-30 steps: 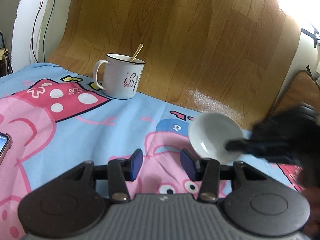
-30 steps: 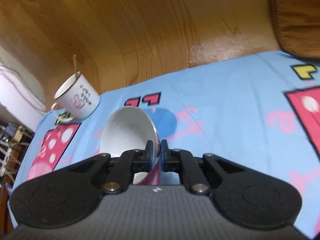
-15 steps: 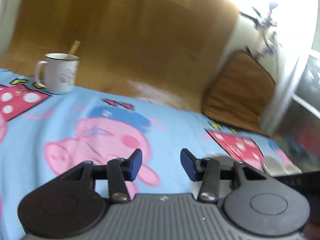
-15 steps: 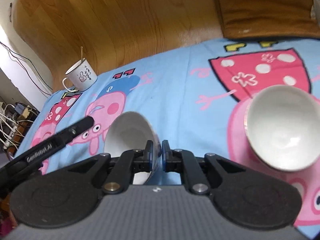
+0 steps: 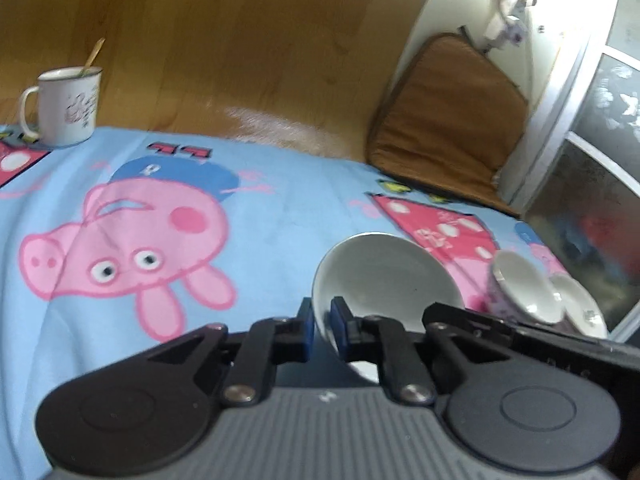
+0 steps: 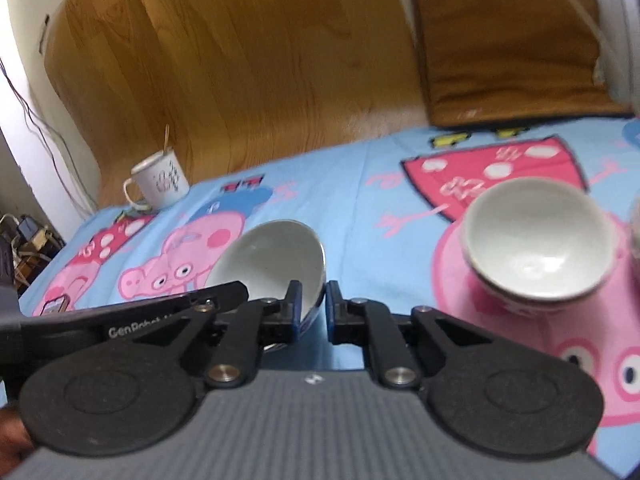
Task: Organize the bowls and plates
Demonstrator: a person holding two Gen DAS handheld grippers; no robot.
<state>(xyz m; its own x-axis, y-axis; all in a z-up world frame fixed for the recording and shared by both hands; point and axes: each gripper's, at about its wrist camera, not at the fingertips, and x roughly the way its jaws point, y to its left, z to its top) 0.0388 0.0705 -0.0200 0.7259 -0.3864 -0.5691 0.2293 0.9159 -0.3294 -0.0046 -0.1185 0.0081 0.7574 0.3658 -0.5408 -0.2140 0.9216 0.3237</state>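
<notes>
Step in hand, as judged: bowl handover, R to L. Left gripper fingers were clamped on the near rim of the white bowl; bowl body lay ahead-right of them. Right gripper fingers stood narrow astride the opposite rim; pad contact couldn't be told. Next move req'd: R lets go fully, then L carries the bowl to the resting bowl, ahead-right of the R fingers.

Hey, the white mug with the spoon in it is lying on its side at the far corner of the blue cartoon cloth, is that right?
Not quite. The white mug stands upright, not on its side, as the right wrist view shows. It does have a spoon in it, and it does sit at the far corner of the blue cartoon cloth.
</notes>
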